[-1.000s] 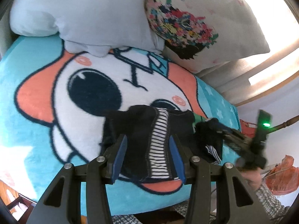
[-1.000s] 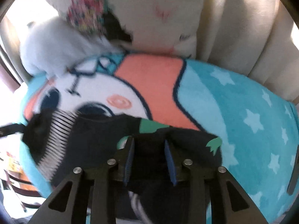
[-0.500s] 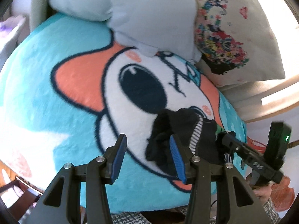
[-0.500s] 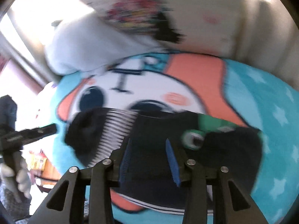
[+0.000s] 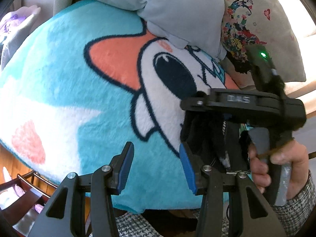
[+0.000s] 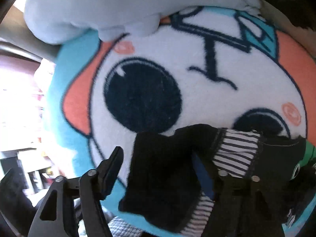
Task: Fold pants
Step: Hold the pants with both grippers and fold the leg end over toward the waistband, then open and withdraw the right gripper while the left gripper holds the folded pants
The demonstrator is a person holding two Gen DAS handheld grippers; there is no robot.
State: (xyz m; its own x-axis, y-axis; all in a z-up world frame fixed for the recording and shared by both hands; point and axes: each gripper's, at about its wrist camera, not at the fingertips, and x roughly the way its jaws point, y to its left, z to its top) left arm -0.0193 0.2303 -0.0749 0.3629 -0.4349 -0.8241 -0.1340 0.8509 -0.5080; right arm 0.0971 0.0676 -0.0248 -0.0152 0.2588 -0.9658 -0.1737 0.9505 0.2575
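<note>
The black pants point(image 6: 169, 169) with a striped lining lie bunched on the cartoon blanket point(image 6: 197, 102) near its front edge. In the left wrist view they point(image 5: 205, 134) show small at the right, partly hidden by the other gripper's body. My left gripper point(image 5: 156, 165) is open and empty, just left of the pants over the blanket point(image 5: 79, 90). My right gripper point(image 6: 158, 169) is open, its fingers wide apart, with the pants' black edge lying between and over them. Its right finger is mostly hidden by cloth.
A pale blue pillow point(image 5: 167, 6) and a flowered white pillow point(image 5: 256, 25) lie at the back of the bed. A dark chair frame point(image 5: 29, 185) stands below the bed's front edge at the left. The person's hand point(image 5: 276, 164) holds the right gripper's handle.
My left gripper has swung left, off the pants, and stays open. My right gripper has moved left along the pants to their bunched black end, close to the left gripper.
</note>
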